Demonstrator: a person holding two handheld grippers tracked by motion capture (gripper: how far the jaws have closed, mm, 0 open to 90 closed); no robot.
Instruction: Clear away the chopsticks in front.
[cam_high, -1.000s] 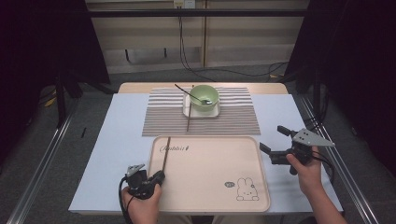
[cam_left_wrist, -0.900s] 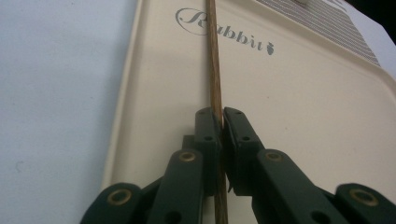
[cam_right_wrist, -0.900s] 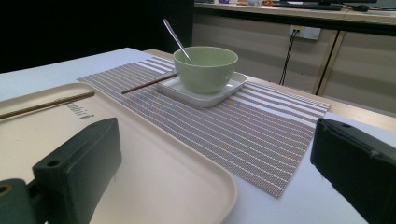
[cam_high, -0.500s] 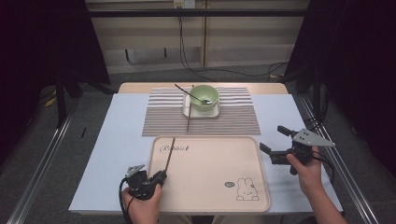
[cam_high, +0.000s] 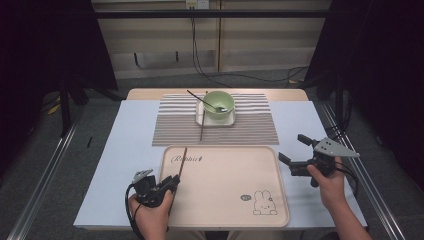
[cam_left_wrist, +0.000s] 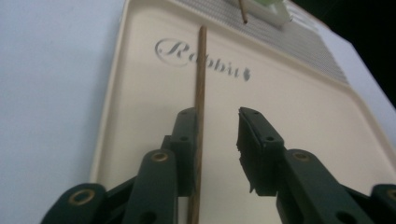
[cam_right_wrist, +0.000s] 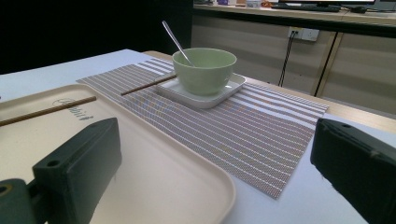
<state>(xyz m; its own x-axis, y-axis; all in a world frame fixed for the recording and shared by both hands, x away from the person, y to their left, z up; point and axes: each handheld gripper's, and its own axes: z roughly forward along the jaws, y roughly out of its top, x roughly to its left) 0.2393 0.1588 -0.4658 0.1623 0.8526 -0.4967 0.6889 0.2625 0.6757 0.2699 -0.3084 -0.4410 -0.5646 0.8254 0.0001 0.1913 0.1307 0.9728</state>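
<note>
Each gripper (cam_high: 172, 182) has black, screw-studded jaws and a black cable; the right gripper (cam_high: 292, 152) carries a grey three-cornered plate.

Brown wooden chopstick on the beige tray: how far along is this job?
Done: nothing yet looks finished. In hand: the brown wooden chopstick lies on the beige rabbit-print tray between the left gripper's jaws, which have just been opening, apparently releasing it. Probably left: the second chopstick on the striped placemat, and perhaps the green bowl with its metal spoon. The right gripper waits open.
</note>
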